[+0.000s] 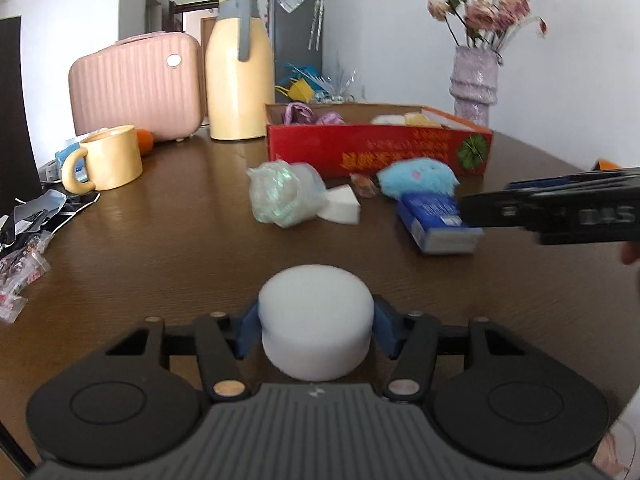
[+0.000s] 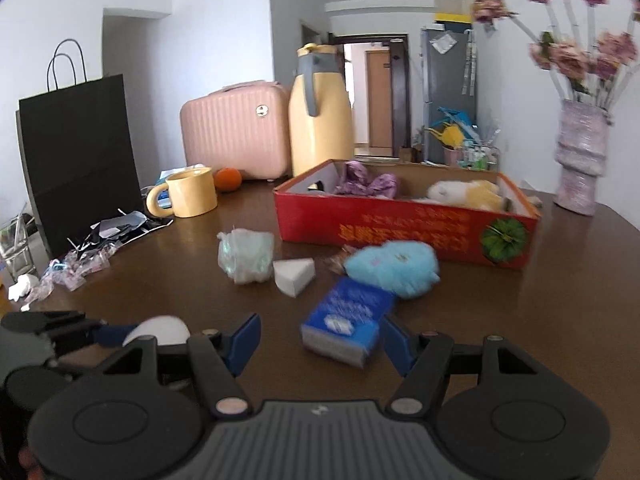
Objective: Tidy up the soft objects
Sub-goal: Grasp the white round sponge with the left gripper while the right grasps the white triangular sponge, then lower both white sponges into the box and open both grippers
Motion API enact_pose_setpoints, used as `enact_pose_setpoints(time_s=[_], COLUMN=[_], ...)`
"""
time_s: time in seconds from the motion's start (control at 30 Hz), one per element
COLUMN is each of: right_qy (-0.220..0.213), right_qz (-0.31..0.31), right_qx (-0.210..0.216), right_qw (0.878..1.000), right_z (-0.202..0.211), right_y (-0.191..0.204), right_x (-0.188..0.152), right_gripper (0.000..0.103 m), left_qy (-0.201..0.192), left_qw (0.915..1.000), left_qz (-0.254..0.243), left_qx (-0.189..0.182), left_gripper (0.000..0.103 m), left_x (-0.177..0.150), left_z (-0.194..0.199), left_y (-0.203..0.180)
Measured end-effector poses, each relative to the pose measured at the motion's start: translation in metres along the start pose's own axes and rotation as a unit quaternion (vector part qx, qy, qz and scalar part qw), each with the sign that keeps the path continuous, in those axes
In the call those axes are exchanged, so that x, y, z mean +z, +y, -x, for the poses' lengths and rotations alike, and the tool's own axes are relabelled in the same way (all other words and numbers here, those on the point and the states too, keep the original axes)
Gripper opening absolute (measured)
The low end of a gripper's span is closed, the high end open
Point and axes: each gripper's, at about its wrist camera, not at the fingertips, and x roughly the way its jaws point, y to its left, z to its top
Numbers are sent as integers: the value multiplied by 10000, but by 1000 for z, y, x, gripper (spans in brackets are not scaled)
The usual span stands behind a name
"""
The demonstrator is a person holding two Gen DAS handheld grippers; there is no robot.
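Observation:
My left gripper (image 1: 316, 330) is shut on a round white sponge (image 1: 315, 322), held just above the brown table; the sponge also shows at the left of the right wrist view (image 2: 160, 330). My right gripper (image 2: 320, 340) is open and empty, just short of a blue tissue pack (image 2: 346, 322) that lies between its fingers' line. In the left wrist view the right gripper (image 1: 472, 210) reaches in from the right beside the pack (image 1: 436, 220). A blue plush (image 2: 394, 266), a white wedge sponge (image 2: 294, 276) and a plastic-wrapped bundle (image 2: 246, 256) lie before the red box (image 2: 400, 232).
The red box holds purple cloth (image 2: 366, 184) and a yellow-white plush (image 2: 466, 194). A yellow mug (image 2: 188, 192), orange (image 2: 228, 179), pink case (image 2: 236, 130), yellow flask (image 2: 320, 116), black paper bag (image 2: 76, 156), wrappers (image 2: 76, 264) and a flower vase (image 2: 580, 160) stand around the table.

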Motion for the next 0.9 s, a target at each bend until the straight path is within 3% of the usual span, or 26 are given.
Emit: enact_pose_setpoints(time_s=[0.1, 0.23, 0.37, 0.4, 0.43, 0.47, 0.67, 0.9], right_qy=[150, 606, 868, 922, 945, 933, 732, 127], right_qz=[208, 558, 498, 445, 424, 424, 339, 122], right_qx=[42, 51, 136, 166, 172, 152, 203, 217], right_qw=[9997, 9966, 9949, 9946, 9945, 9946, 9965, 9996], right_z=[-37, -96, -128, -133, -136, -136, -113, -13], right_y=[8, 23, 28, 29, 29, 30, 28, 11], right_x=[18, 37, 44, 44, 44, 43, 42, 30], right_gripper=[63, 47, 39, 35, 23, 22, 18, 18], left_qy=[-137, -493, -429, -399, -381, -378, -444, -485], left_qw=[9994, 9973, 9958, 9957, 9956, 9957, 9964, 9981], left_qz=[317, 506, 672, 706, 718, 703, 564, 356], left_qx=[39, 221, 455, 458, 464, 472, 441, 157], left_gripper=[57, 57, 57, 57, 57, 57, 57, 57], left_x=[16, 34, 38, 38, 37, 36, 35, 28], left_z=[0, 3, -4, -5, -6, -6, 10, 38], left_y=[19, 41, 54, 56, 58, 57, 44, 8])
